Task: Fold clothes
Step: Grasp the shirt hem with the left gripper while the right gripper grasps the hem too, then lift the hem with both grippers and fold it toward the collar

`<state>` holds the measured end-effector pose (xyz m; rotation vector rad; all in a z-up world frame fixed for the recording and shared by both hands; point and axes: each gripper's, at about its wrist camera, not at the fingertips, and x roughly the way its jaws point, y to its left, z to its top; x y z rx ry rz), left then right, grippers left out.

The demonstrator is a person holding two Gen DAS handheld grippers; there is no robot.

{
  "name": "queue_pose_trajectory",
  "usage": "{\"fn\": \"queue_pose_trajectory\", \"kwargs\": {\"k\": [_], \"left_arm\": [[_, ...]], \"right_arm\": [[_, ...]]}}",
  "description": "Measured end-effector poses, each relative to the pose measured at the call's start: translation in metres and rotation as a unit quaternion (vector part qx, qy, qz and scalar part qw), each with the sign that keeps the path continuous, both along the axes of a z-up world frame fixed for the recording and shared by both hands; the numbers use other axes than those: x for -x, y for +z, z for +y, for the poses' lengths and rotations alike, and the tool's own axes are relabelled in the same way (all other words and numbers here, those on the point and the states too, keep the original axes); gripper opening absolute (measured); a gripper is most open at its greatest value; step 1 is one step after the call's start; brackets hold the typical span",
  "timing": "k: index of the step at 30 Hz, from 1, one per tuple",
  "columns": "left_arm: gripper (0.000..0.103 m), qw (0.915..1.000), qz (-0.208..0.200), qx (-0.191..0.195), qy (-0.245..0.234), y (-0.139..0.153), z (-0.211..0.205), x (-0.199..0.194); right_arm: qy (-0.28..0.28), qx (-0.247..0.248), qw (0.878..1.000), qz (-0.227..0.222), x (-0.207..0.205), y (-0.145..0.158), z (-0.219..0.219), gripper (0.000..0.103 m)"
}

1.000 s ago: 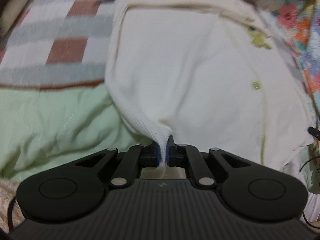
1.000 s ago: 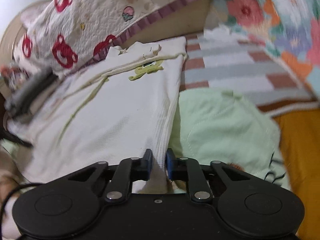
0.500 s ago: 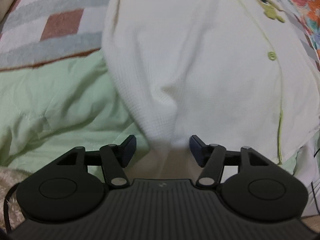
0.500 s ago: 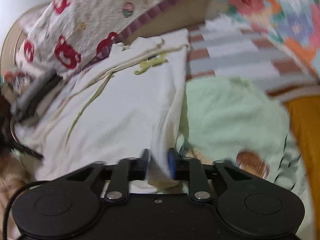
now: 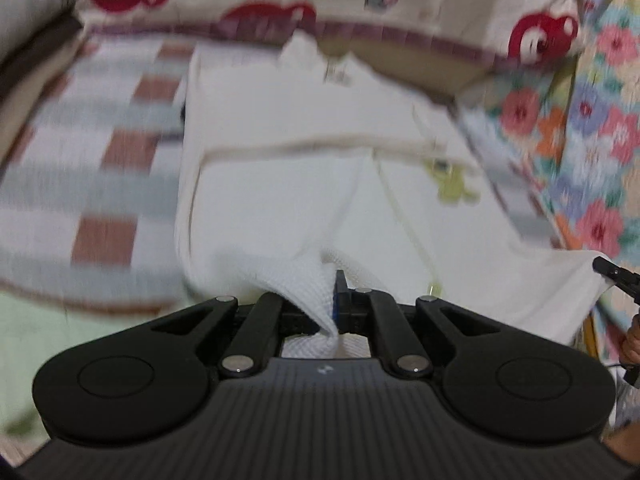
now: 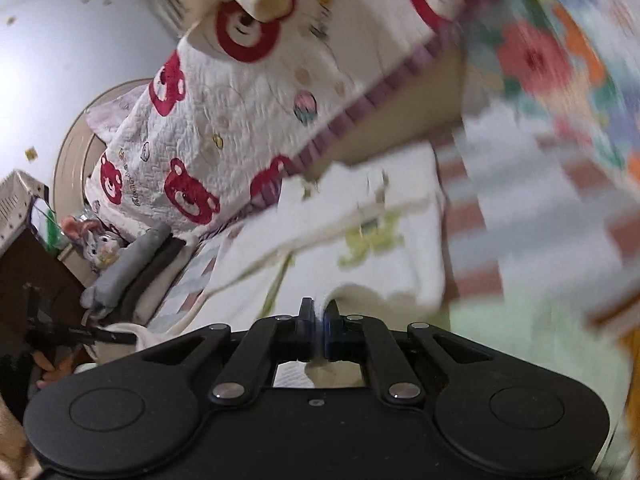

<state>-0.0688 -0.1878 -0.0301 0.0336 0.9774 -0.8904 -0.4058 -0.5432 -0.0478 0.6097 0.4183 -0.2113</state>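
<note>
Lying lengthwise, white garment (image 5: 304,184), collar far end.

Left gripper (image 5: 326,300): fingers closed together, pinching a fold of white garment (image 5: 280,208) cloth between them. Right gripper (image 6: 318,330): fingers pressed nearly together, a thin edge of the same cloth clamped in the narrow gap; both point toward the far side

A home bedroom, from what I see.
I'm over a bed with a striped blanket (image 5: 100,168), a bear-print quilt (image 6: 224,120), a floral cover (image 5: 592,128) and soft toys (image 6: 96,236) by the wall.
</note>
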Motion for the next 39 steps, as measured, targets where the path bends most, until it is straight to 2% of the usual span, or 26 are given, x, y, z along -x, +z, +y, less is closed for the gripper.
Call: {"fn": "queue_pose_trajectory", "kwargs": {"k": [2, 4, 5, 7, 8, 12, 18, 28, 31, 37, 39], "left_arm": [[0.004, 0.9997, -0.015, 0.018, 0.006, 0.012, -0.008, -0.01], [0.004, 0.9991, -0.021, 0.035, 0.011, 0.023, -0.015, -0.021], [0.004, 0.999, -0.002, 0.042, 0.013, 0.025, -0.018, -0.027], [0.004, 0.9979, 0.032, 0.052, 0.021, 0.03, -0.02, -0.036], [0.004, 0.9976, 0.033, 0.056, 0.022, 0.033, -0.02, -0.039], [0.004, 0.9975, -0.009, 0.065, 0.027, 0.047, -0.022, -0.048], [0.004, 0.9954, -0.004, 0.089, 0.035, 0.049, -0.033, -0.077], [0.004, 0.9938, -0.041, 0.095, 0.041, 0.037, -0.076, -0.164], [0.004, 0.9933, -0.043, 0.093, 0.053, 0.02, -0.086, -0.184], [0.004, 0.992, -0.045, 0.089, 0.077, -0.013, -0.106, -0.223], [0.004, 0.9914, -0.046, 0.088, 0.085, -0.024, -0.113, -0.236]], "right_arm": [[-0.007, 0.025, 1.0, 0.012, -0.018, 0.022, -0.007, 0.007], [-0.038, 0.037, 0.998, 0.044, -0.035, 0.043, -0.012, 0.007], [-0.056, 0.037, 0.996, 0.06, -0.044, 0.054, -0.013, 0.007], [-0.066, 0.043, 0.995, 0.064, -0.056, 0.073, -0.011, 0.007], [-0.068, 0.051, 0.994, 0.068, -0.063, 0.081, -0.01, 0.007], [-0.05, 0.122, 0.987, 0.096, -0.104, 0.109, 0.004, 0.007], [-0.049, 0.16, 0.977, 0.131, -0.168, 0.122, -0.006, 0.007], [-0.063, 0.185, 0.967, 0.164, -0.287, 0.101, -0.083, 0.007], [-0.067, 0.191, 0.964, 0.173, -0.323, 0.093, -0.107, 0.007], [-0.091, 0.174, 0.967, 0.161, -0.348, 0.031, -0.123, 0.007], [-0.091, 0.17, 0.966, 0.169, -0.352, 0.022, -0.132, 0.007]]}}
